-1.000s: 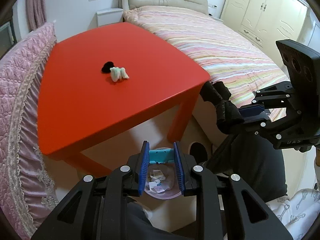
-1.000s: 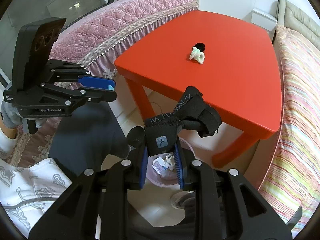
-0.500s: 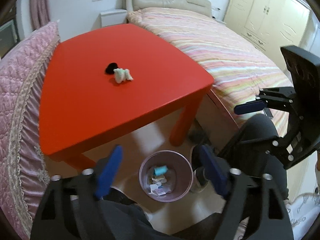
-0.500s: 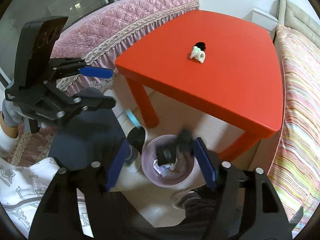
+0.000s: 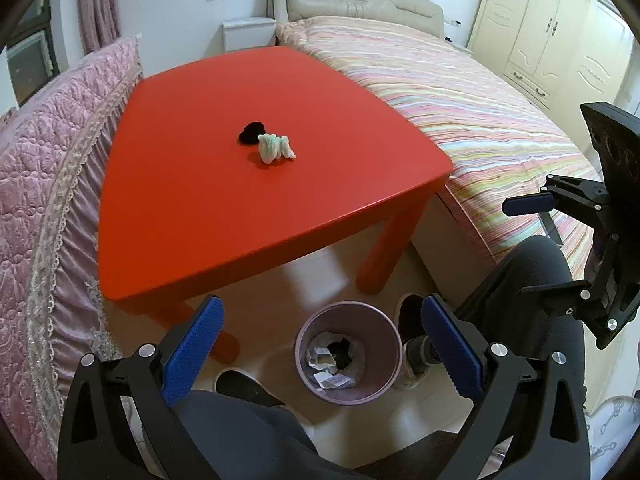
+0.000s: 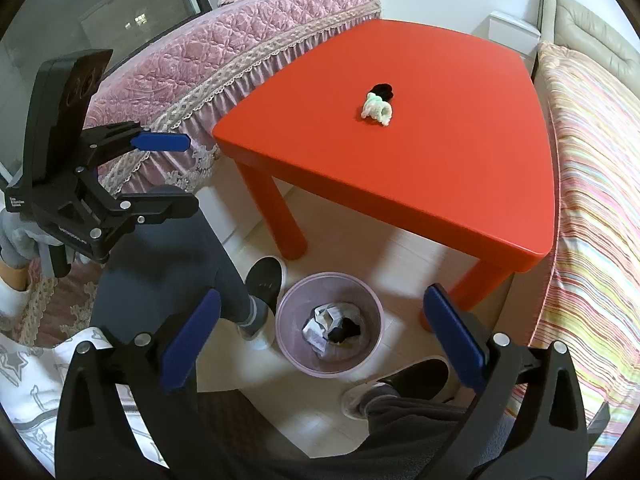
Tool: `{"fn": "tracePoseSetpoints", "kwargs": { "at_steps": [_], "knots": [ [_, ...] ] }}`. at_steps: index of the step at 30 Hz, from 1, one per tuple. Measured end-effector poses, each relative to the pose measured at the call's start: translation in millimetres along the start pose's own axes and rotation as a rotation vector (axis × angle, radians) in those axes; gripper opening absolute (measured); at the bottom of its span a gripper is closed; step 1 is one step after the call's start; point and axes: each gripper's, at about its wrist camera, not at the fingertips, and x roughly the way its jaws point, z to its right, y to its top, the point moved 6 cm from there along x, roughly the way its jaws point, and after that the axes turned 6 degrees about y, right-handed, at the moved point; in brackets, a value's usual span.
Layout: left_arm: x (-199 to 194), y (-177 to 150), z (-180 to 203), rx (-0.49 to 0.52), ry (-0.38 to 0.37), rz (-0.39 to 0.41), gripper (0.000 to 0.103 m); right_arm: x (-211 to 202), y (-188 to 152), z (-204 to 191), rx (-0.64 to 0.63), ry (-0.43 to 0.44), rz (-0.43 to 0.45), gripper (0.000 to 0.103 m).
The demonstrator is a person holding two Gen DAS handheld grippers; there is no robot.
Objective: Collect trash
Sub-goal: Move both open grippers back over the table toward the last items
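Note:
A pink waste bin stands on the floor in front of the red table; it holds paper scraps and a black cloth. It also shows in the right wrist view. A pale green-white crumpled thing and a small black thing lie together on the table top. My left gripper hangs open and empty above the bin. My right gripper is open and empty above the bin too.
A pink quilted bed borders the table on the left, a striped bed on the right. The person's legs and shoes flank the bin. Cream wardrobes stand at the back right.
Both grippers opened. The left let go a teal thing and the right let go the black cloth, which now lies in the bin. Both grippers have risen slightly.

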Motion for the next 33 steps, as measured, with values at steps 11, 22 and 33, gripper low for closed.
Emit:
{"fn": "tracePoseSetpoints", "kwargs": {
  "at_steps": [11, 22, 33],
  "knots": [
    [-1.6, 5.9, -7.7, -0.021, 0.004, 0.008, 0.095, -4.7, 5.7, 3.8, 0.01, 0.003, 0.014, 0.1],
    [9.1, 36.3, -49.1, -0.099, 0.019, 0.017, 0.095, -2.9, 40.1, 21.9, 0.04, -0.022, 0.041, 0.1],
    [52.7, 111.5, -97.6, -0.175, 0.045, -0.004, 0.095, 31.9, 112.8, 44.3, 0.076, -0.06, 0.063, 0.1]
  ]
}}
